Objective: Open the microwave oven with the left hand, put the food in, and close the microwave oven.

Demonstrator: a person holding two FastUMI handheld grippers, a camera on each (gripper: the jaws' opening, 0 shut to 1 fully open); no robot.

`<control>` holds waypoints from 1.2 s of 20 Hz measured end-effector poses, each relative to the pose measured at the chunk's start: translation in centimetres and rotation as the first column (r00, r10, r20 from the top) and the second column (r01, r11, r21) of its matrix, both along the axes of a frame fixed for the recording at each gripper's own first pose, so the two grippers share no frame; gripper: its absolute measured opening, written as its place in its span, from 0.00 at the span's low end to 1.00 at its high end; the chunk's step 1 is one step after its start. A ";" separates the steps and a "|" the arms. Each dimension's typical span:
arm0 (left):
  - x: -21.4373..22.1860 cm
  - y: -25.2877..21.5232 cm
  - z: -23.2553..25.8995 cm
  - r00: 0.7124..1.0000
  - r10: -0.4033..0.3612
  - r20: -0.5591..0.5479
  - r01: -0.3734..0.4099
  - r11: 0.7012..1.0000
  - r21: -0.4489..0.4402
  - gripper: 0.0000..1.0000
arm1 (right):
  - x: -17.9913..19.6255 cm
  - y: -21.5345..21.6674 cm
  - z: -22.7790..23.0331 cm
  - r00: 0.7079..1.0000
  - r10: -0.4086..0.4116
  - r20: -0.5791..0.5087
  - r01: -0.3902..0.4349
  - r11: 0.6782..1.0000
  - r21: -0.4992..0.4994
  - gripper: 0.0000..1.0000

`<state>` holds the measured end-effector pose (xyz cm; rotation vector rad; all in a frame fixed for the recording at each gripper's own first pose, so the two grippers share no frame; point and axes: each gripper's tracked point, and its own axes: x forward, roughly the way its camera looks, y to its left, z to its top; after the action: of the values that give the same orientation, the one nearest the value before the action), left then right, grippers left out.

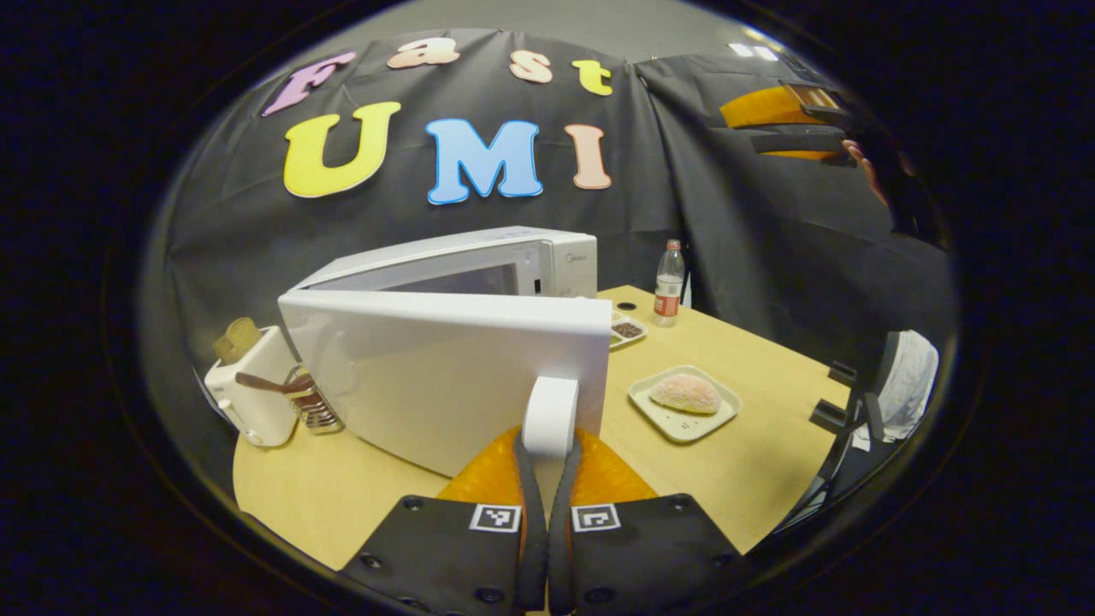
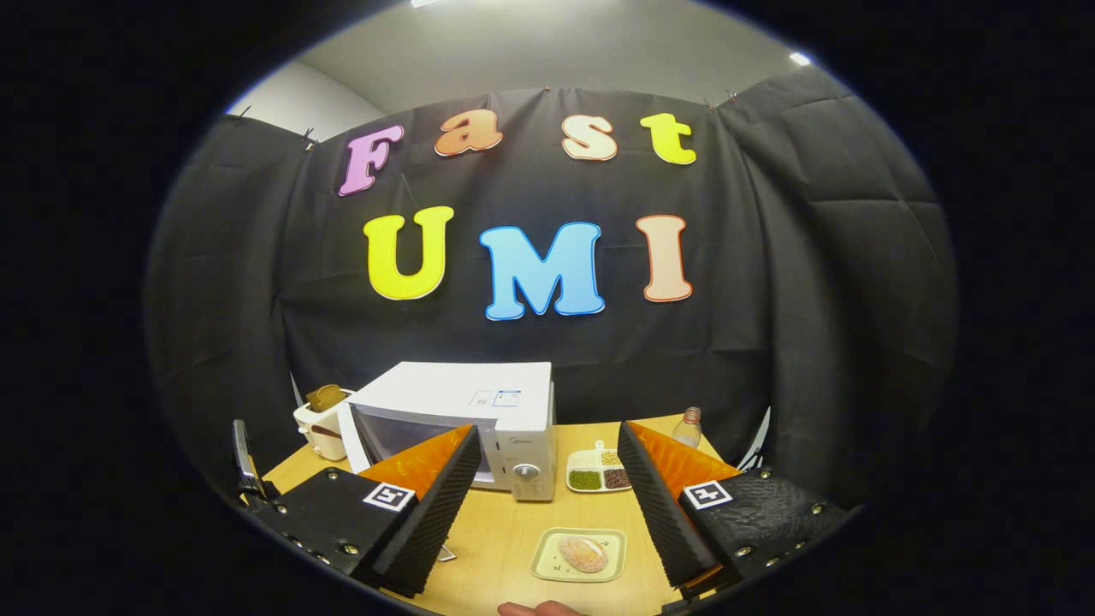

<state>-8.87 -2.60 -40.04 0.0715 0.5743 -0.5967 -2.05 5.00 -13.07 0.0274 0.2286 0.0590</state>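
The white microwave stands at the back of the wooden table with its door swung partly open toward me. My left gripper is shut on the white door handle, one finger on each side. A pink bun lies on a pale square plate to the right of the door. The right gripper view has the microwave ahead and the plate with the bun below. My right gripper hovers high over the table, open and holding nothing. That right gripper also appears at top right, held by a hand.
A white toaster with bread and a small metal rack sit left of the door. Behind the plate are a divided dish of beans and a plastic bottle. A dark chair stands off the table's right edge.
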 end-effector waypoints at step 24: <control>-5.1 20.2 0.2 1.000 -0.003 -0.004 0.003 0.997 0.080 0.07 | 0.8 3.1 -15.3 0.932 0.021 -0.361 -0.018 1.000 0.013 0.98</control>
<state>-13.97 17.63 -39.82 0.1464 0.6017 -0.5766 -1.27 8.10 -28.33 0.0457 0.5980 0.0749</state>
